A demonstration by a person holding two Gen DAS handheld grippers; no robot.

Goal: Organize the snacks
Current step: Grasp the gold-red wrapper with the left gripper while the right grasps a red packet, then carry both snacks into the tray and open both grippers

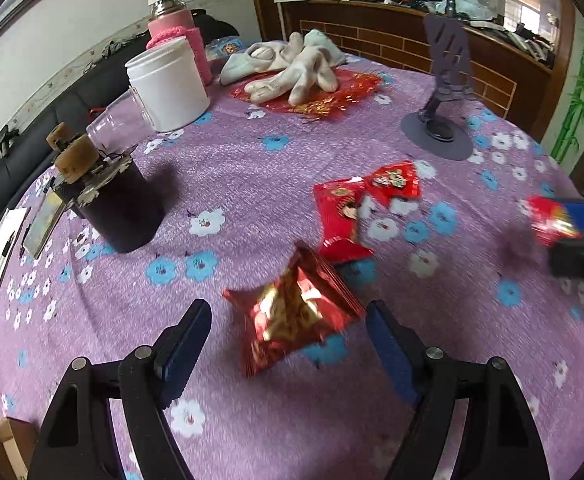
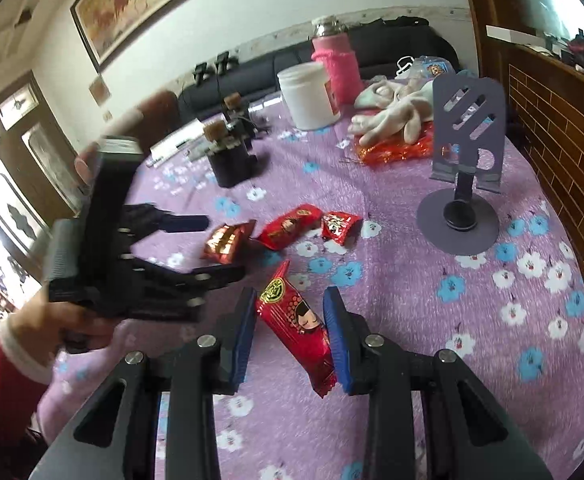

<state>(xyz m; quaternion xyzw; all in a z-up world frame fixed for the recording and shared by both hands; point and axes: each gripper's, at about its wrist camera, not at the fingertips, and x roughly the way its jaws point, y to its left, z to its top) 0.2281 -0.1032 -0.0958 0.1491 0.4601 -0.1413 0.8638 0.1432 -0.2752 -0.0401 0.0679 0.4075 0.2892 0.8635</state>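
Note:
Red snack packets lie on the purple flowered tablecloth (image 1: 252,184). My left gripper (image 1: 288,320) is open, its jaws either side of a shiny red-and-gold packet (image 1: 292,312) without touching it. Two more red packets, a long one (image 1: 338,216) and a small one (image 1: 394,182), lie just beyond. My right gripper (image 2: 290,320) is shut on a long red packet with a cartoon face (image 2: 300,320), held above the cloth. In the right wrist view the left gripper (image 2: 216,246) reaches toward the shiny packet (image 2: 226,240), next to the long packet (image 2: 290,226) and the small one (image 2: 338,228).
A purple phone stand (image 1: 442,92) stands at the right back. A white jar (image 1: 168,84), a pink bottle (image 1: 176,20), a clear cup (image 1: 118,124) and a dark pot (image 1: 114,204) stand at the left. White socks (image 1: 292,68) lie on red foil at the back.

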